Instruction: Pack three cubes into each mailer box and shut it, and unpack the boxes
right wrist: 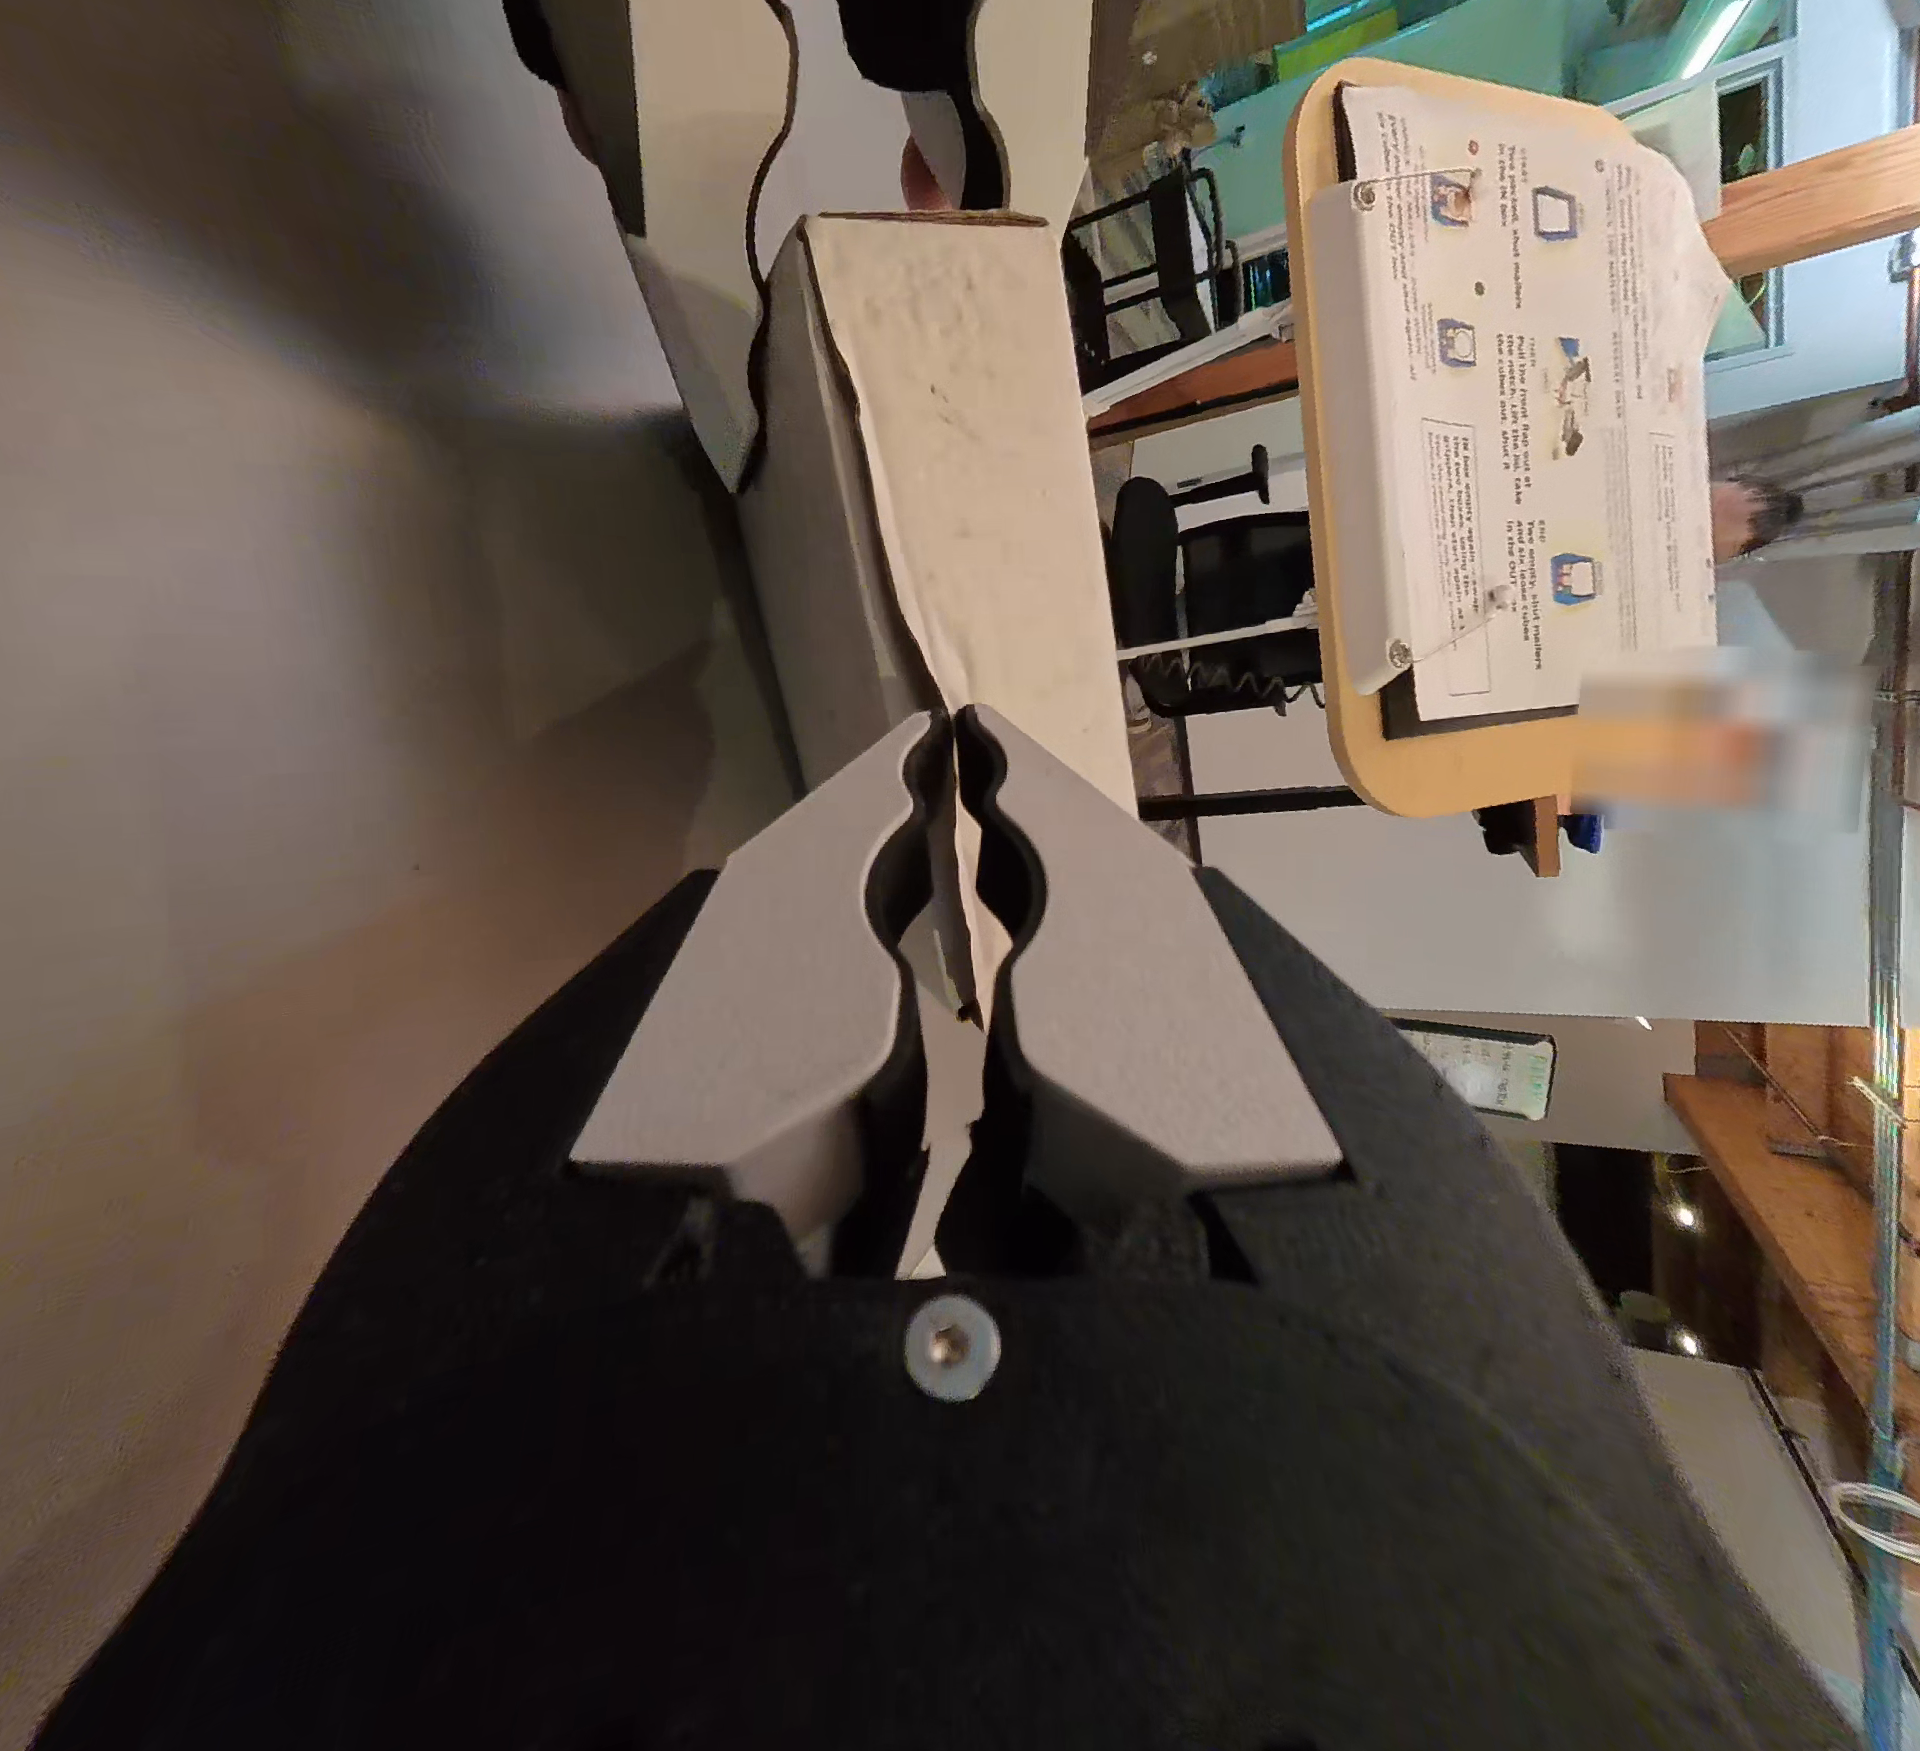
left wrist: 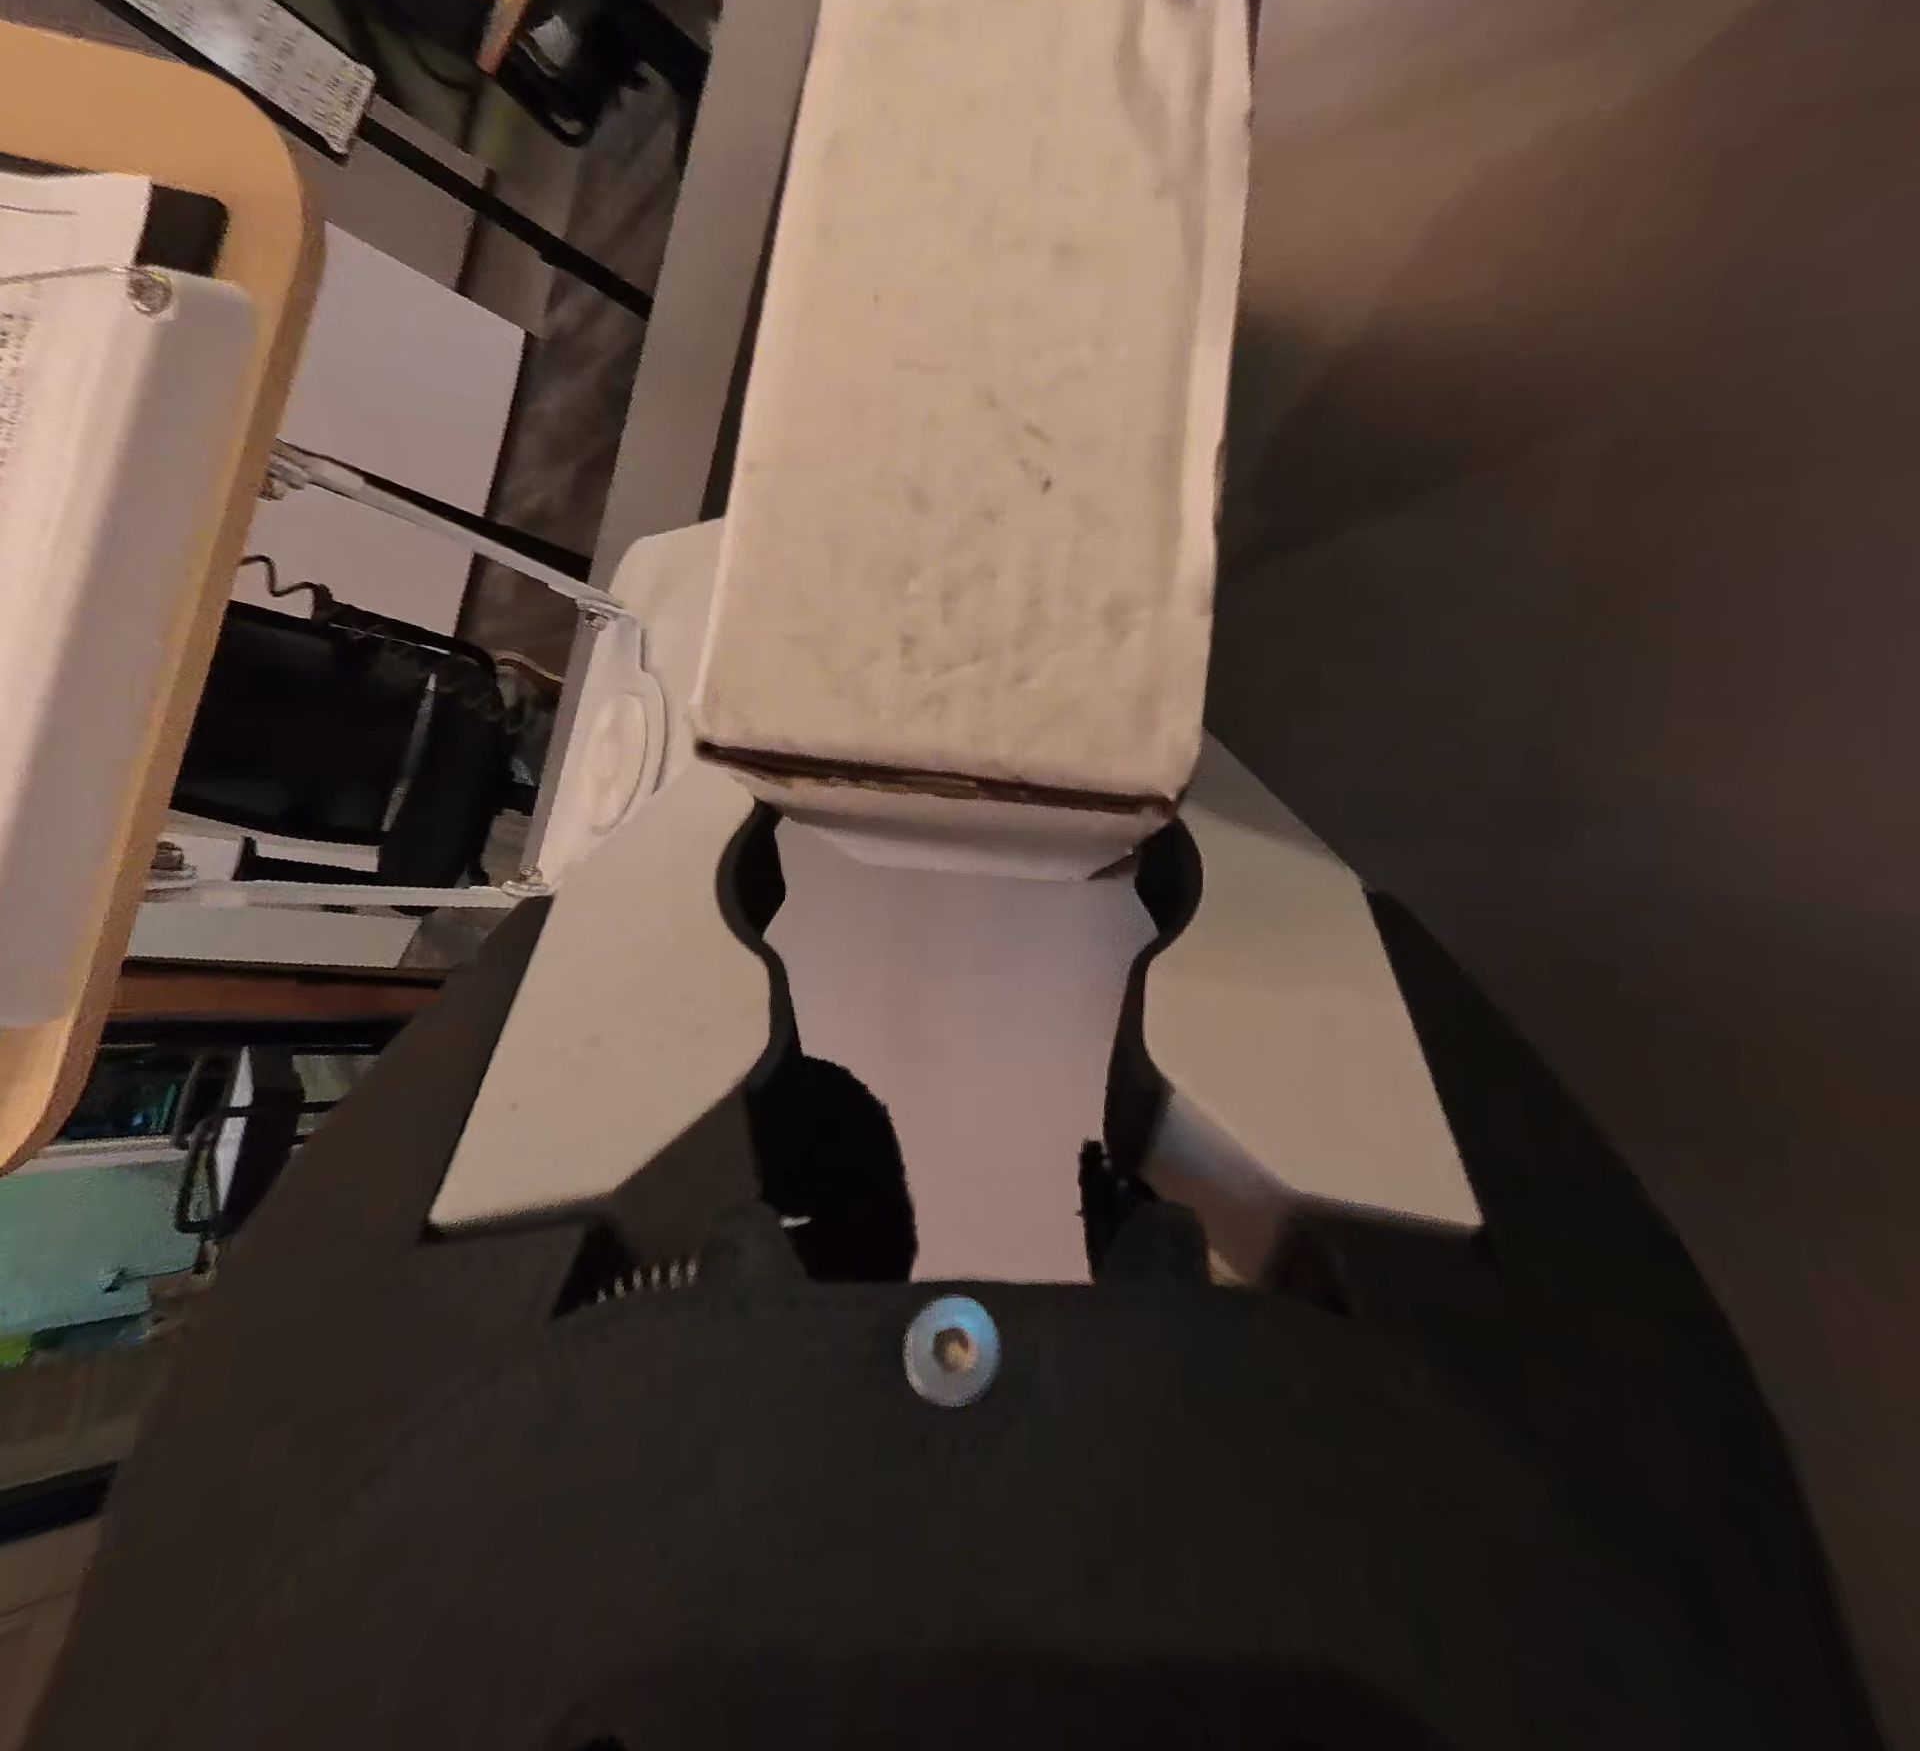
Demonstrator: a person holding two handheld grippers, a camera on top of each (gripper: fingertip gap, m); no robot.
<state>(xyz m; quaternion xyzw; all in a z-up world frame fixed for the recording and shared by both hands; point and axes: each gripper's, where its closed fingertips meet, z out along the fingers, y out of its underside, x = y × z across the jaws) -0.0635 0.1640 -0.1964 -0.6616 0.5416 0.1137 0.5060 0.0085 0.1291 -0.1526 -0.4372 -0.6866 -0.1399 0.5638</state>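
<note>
A white mailer box (left wrist: pixel 987 351) is held off the grey table between both grippers and looks shut. My left gripper (left wrist: pixel 961 860) is shut on one narrow end of it, with a finger on each side of the box's thickness. In the right wrist view the box (right wrist: pixel 977 475) runs away from me. My right gripper (right wrist: pixel 954 725) is shut on a thin cardboard flap at its near end. The left gripper (right wrist: pixel 868 340) shows at the far end of the box. No cubes are in view.
The grey table surface (left wrist: pixel 1558 558) fills one side of each view (right wrist: pixel 312 454). A wooden board with an instruction sheet under a clear plate (right wrist: pixel 1507 413) stands beyond the box, also in the left wrist view (left wrist: pixel 135 558). A black office chair (right wrist: pixel 1195 579) stands behind.
</note>
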